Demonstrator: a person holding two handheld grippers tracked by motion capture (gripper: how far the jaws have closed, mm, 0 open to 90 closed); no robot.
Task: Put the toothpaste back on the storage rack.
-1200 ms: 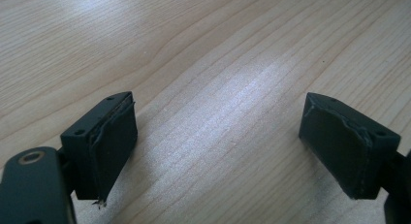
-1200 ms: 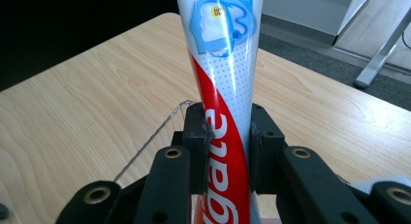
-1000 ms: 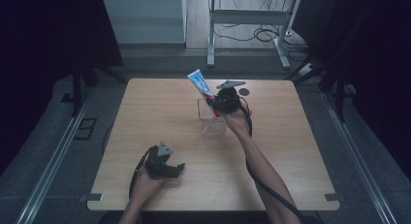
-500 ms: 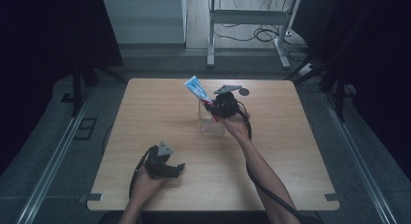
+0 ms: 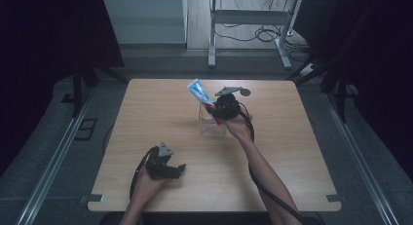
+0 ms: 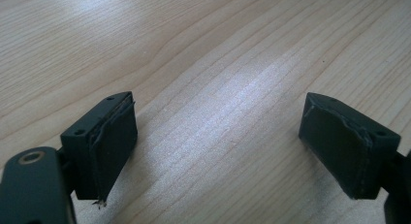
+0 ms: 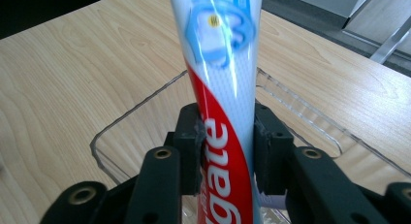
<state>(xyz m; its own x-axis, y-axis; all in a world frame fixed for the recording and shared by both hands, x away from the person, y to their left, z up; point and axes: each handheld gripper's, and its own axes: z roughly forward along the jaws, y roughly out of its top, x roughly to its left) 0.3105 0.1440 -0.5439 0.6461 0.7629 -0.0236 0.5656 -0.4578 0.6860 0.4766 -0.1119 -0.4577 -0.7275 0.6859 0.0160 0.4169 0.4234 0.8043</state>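
My right gripper is shut on a red, white and blue toothpaste tube, which sticks up and to the left above a clear plastic box at the table's middle. In the right gripper view the toothpaste tube stands between the two pads, over the clear box and its open top. My left gripper rests near the front edge of the table, open. In the left gripper view its jaws stand wide apart over bare wood, around the left gripper midpoint.
The wooden table has a small dark round disc at its far edge, beyond the right gripper. A metal table frame and cables lie on the floor behind.
The right gripper has carried the toothpaste tube left and toward me, from beyond the clear box to above it. The left gripper has stayed in place.
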